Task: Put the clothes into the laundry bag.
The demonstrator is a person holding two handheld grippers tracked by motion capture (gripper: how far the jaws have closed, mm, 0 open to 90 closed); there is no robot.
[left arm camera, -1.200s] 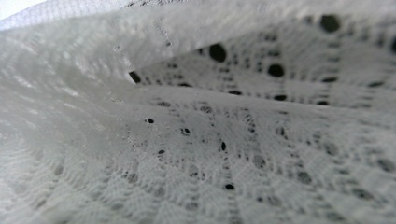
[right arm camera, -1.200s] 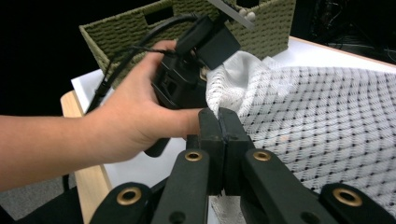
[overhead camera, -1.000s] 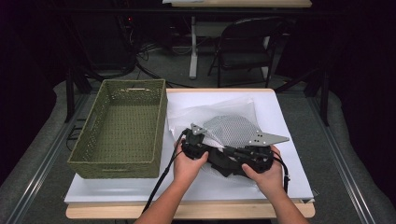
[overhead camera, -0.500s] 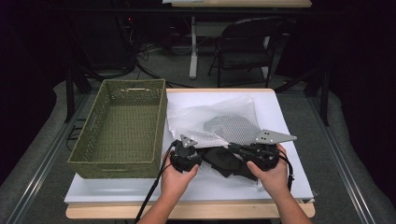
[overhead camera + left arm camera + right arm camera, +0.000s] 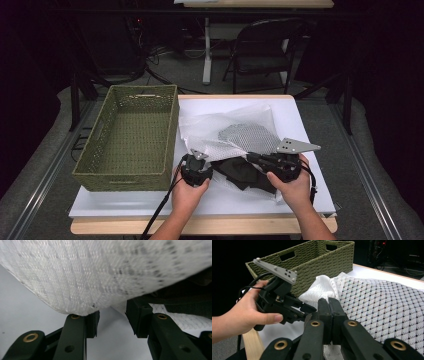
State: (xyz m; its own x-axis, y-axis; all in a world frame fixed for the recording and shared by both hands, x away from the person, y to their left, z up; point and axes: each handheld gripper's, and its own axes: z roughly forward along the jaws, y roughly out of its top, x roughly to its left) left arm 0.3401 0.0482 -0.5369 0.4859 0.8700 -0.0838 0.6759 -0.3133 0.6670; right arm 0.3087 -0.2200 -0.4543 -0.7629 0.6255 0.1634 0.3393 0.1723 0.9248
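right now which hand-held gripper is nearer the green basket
Left. The left hand-held gripper sits just beside the green basket's near right corner; the right hand-held gripper is farther right, across the white mesh bag.

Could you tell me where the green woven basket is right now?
In the high view, the basket sits on the table's left side, beside the white mesh cloth.

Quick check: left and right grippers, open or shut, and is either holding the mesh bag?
Left gripper: open, jaws just been opening, white mesh bag edge above them, not pinched.
Right gripper: shut; whether it pinches the bag cannot be told.
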